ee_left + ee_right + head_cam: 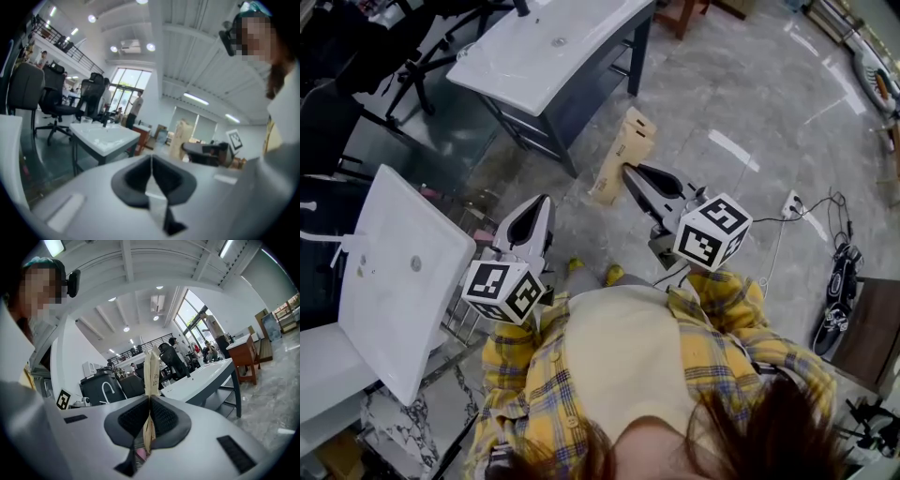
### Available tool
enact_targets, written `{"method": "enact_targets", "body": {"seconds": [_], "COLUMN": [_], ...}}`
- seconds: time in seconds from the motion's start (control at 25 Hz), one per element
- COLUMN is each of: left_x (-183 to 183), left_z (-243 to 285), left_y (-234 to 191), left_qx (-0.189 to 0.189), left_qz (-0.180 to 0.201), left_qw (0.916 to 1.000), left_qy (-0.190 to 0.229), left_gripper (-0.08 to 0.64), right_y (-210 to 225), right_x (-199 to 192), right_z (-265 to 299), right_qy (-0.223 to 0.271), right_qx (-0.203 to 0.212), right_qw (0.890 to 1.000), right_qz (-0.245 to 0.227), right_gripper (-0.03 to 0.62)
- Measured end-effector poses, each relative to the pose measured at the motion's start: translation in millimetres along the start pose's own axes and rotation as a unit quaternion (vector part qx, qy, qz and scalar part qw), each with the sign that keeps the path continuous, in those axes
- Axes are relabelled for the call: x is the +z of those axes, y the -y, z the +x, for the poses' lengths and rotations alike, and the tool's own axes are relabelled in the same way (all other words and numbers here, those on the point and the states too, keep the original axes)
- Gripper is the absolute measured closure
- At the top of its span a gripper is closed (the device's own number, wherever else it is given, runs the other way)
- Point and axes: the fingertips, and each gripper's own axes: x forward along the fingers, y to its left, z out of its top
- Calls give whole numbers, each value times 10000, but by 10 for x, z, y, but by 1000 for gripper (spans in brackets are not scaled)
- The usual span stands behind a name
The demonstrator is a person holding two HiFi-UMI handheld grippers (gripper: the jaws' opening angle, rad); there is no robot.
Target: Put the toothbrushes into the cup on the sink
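Over grey marble floor [750,103], facing the white sink [516,66] on its dark frame and a tall cardboard box [619,159] standing just beyond the right gripper [625,173]. Holding 2 grippers, left gripper [547,200] and right both pinched together on nothing. Seeing a small clear cup [166,383] sitting on the sink, far from both.

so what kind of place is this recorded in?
Probably an open-plan office or lab hall, not a real bathroom: white sinks on bare metal frames, office chairs, a railed mezzanine.
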Motion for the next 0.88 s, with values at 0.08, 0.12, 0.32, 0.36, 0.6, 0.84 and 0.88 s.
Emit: {"method": "enact_targets", "body": {"seconds": [0.08,0.12,0.32,0.36,0.6,0.84,0.88], "left_x": [15,21,103,137,286,351,341], "left_z": [26,42,236,295,647,728,734], "left_y": [-3,-11,-184,-237,-529,-565,-541], "left_qx": [-8,-12,-95,-130,-345,-395,-404], "left_qz": [-9,-12,-15,-19,-48,-59,-41], "left_qw": [10000,10000,9999,9999,9994,9992,9991], "left_qy": [0,-7,-76,-82,-75,66,79], "left_gripper": [551,552,552,552,552,552,552], "right_y": [14,21,75,89,254,305,306], "right_x": [4,4,60,84,164,203,202], "right_z": [15,23,179,244,620,737,733], "right_qy": [5,7,-13,-33,-108,-123,-134], "right_qx": [23,30,-21,-42,-120,-80,-70], "right_qw": [10000,10000,10000,10000,9998,9998,9998], "right_qz": [23,36,58,33,-142,-155,-159], "right_gripper": [572,572,572,572,572,574,572]}}
